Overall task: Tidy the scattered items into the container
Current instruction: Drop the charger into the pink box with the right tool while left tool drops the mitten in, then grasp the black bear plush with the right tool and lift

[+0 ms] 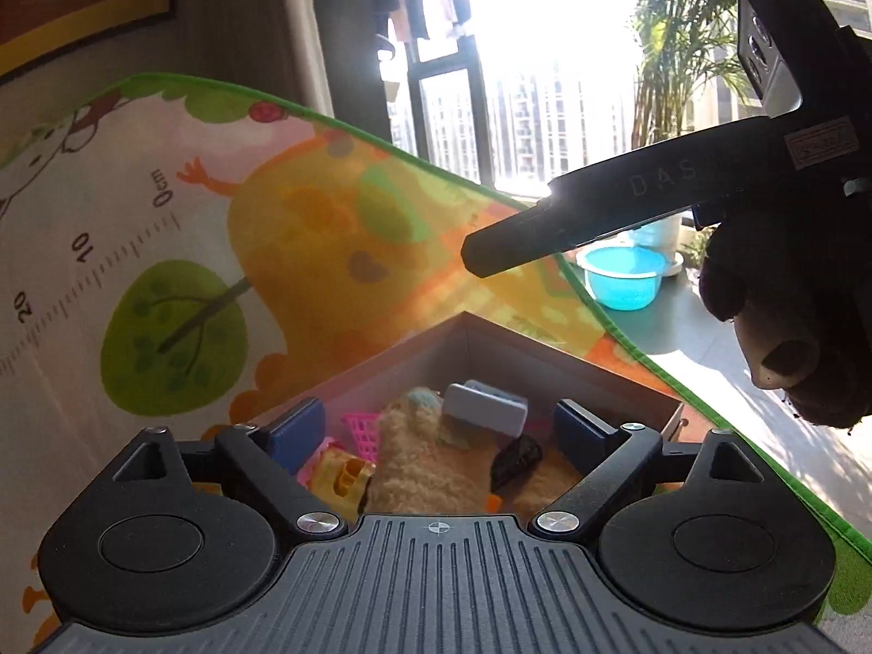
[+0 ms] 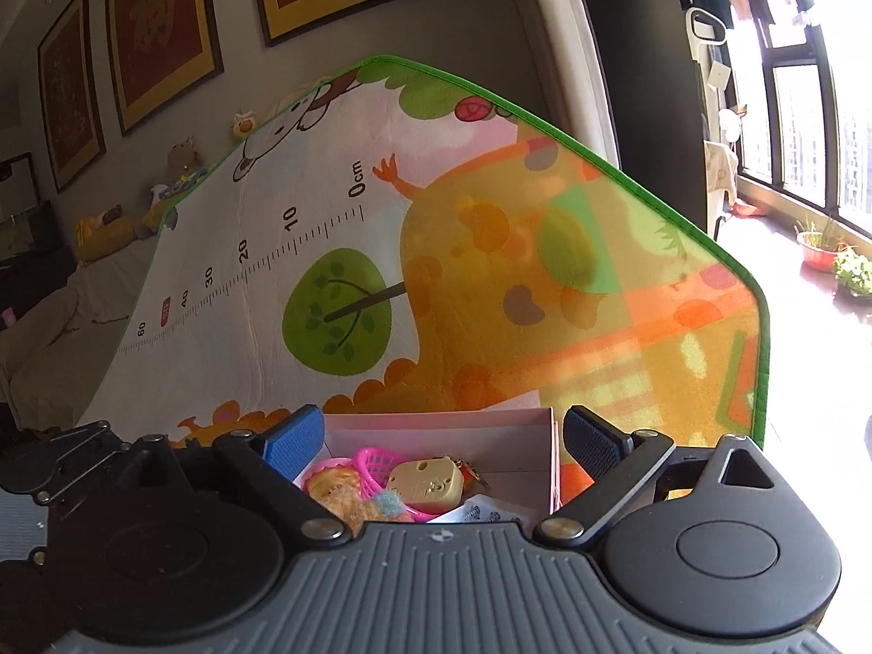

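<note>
Two grippers hang over the box [image 1: 572,365] with nothing between their pads — the left gripper [image 1: 444,428] spread wide, the right gripper [image 2: 444,438] just as wide above the same box [image 2: 436,428]. Both look emptied, as if the loads had been let go so they would land inside the walls rather than on the mat [image 1: 305,250]. Inside the box, nearest the left gripper, lie a yellow block [image 1: 349,477] and a black piece [image 1: 515,460] on a tan plush [image 1: 430,463]; a pink basket [image 1: 362,436] sits just beyond the block, and a grey case [image 1: 485,409] rests tilted toward the box's far corner. From the right wrist the plush [image 2: 340,501] shows nearest, then the basket [image 2: 376,463] and a beige toy [image 2: 428,482] beside it. Past the box the mat carries no loose items in either view, so the tidying appears nearly finished. Beyond the mat's edge, well away from the box, stands a blue basin [image 1: 624,275].
</note>
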The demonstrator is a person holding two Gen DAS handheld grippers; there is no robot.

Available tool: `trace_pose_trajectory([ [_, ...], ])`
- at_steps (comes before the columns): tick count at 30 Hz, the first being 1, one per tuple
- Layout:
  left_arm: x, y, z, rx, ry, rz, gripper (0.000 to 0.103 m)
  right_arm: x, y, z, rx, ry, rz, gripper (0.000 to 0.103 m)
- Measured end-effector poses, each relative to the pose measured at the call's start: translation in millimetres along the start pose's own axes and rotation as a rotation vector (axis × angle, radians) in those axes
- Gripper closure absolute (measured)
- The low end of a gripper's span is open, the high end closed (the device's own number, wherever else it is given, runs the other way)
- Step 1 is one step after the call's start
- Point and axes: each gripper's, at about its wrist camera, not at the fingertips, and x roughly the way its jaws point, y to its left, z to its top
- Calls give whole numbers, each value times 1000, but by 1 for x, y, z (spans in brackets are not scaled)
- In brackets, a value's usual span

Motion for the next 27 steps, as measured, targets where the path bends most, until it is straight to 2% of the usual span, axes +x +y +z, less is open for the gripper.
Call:
trace_pose_trajectory([
  [4,-42,13,-30,-39,21,21,7,2,22,-13,-63,37,-18,8],
  [7,-66,30,-59,-107,72,97,6,6,56,-22,-167,58,-4,8],
  [11,-93,54,-92,-201,121,203,5,18,119,-36,-333,75,51,8],
  [15,-121,74,-111,-305,112,250,4,43,182,-47,-430,112,158,8],
  [17,-132,78,-118,-324,109,256,3,64,207,-50,-449,141,174,8],
  [20,-141,75,-130,-327,121,249,2,101,232,-56,-454,185,144,3],
  [23,-148,68,-141,-329,136,232,2,138,250,-71,-494,213,78,3],
  [27,-155,57,-151,-335,147,200,2,163,261,-89,-554,228,18,3],
])
